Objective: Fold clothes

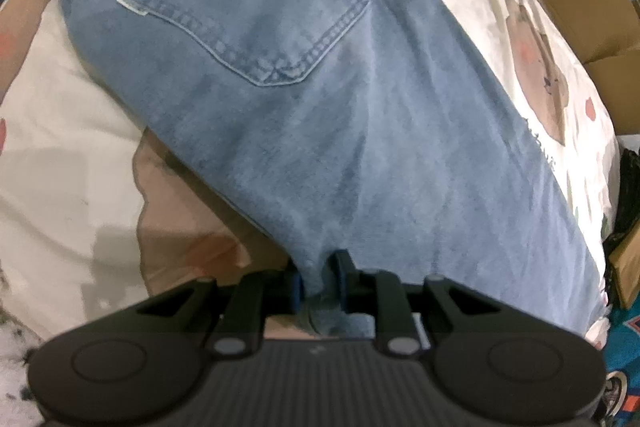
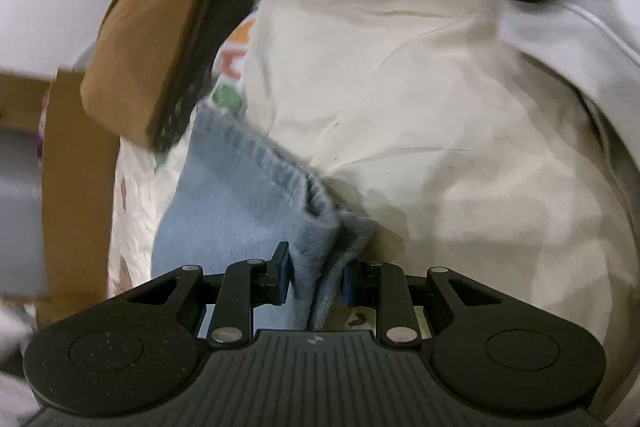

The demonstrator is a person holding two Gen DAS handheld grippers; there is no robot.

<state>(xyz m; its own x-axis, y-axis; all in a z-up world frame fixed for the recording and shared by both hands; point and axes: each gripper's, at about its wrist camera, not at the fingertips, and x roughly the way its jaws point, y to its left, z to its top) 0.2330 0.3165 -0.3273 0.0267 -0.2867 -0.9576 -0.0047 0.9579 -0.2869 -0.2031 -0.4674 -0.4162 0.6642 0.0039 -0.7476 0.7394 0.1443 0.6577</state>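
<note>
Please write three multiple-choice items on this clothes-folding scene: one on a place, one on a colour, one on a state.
1. Where do the jeans lie?
A. on a cream printed sheet
B. in a cardboard box
C. on a bare wooden floor

2. What colour is the stitching around the back pocket?
A. bright red
B. light, pale thread
C. black

3. What sits between the fingers of the right gripper?
A. nothing
B. a brown garment
C. a bunched fold of denim

Key: 1 A, the sheet shows on both sides of the denim; 2 B, the pale double seams stand out on the blue; 3 C, the hem end of the jeans runs down between the two blue pads.
</note>
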